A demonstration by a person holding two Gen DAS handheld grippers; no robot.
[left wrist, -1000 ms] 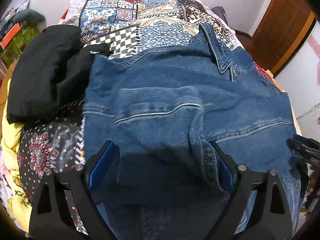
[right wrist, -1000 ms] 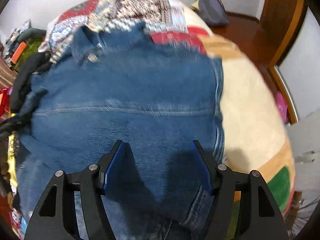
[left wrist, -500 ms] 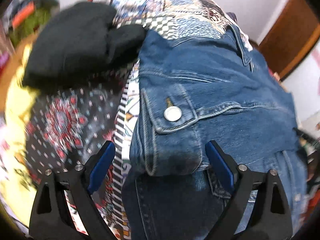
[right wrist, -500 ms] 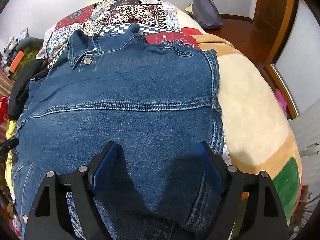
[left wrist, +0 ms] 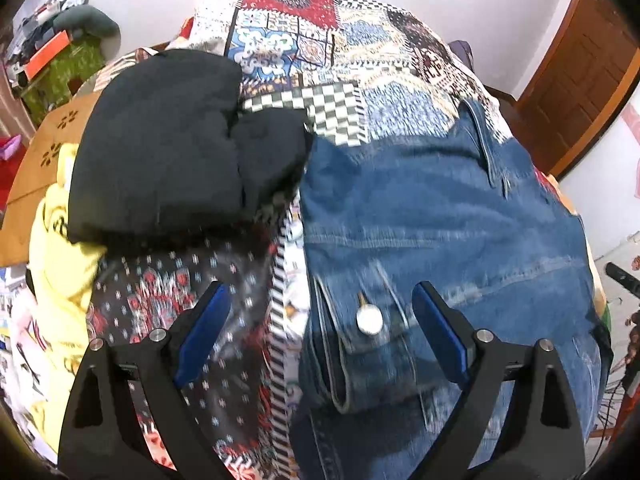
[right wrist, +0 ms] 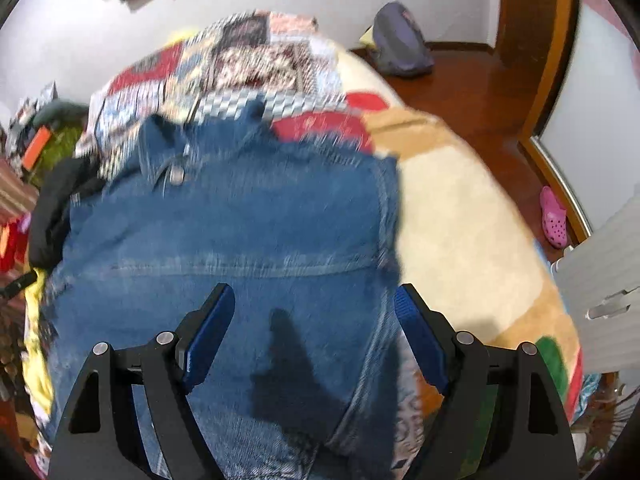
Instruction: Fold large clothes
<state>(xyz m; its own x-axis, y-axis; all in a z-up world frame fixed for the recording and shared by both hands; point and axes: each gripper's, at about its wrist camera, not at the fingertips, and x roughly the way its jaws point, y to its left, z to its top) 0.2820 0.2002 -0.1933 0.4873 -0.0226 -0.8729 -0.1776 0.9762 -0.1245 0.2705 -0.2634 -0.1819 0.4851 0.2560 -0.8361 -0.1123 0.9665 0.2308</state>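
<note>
A blue denim jacket (left wrist: 440, 216) lies spread on the patchwork bedspread (left wrist: 344, 40), collar at the far end. Its cuff with a metal button (left wrist: 369, 320) lies folded near the front edge. My left gripper (left wrist: 320, 316) is open and empty above that cuff and the jacket's left edge. In the right wrist view the jacket (right wrist: 240, 232) fills the middle, its right edge beside a cream blanket (right wrist: 460, 232). My right gripper (right wrist: 314, 320) is open and empty above the jacket's lower right part.
A folded black garment (left wrist: 160, 140) lies left of the jacket, with a yellow garment (left wrist: 60, 264) beside it. Clutter sits at the far left. A wooden door (left wrist: 576, 80) is at right. A grey bag (right wrist: 400, 40) and a pink shoe (right wrist: 554, 216) lie on the floor.
The left gripper let go of the denim, drew back and shifted left; the cuff now lies on the jacket. The right gripper stayed open above the jacket and moved a little.
</note>
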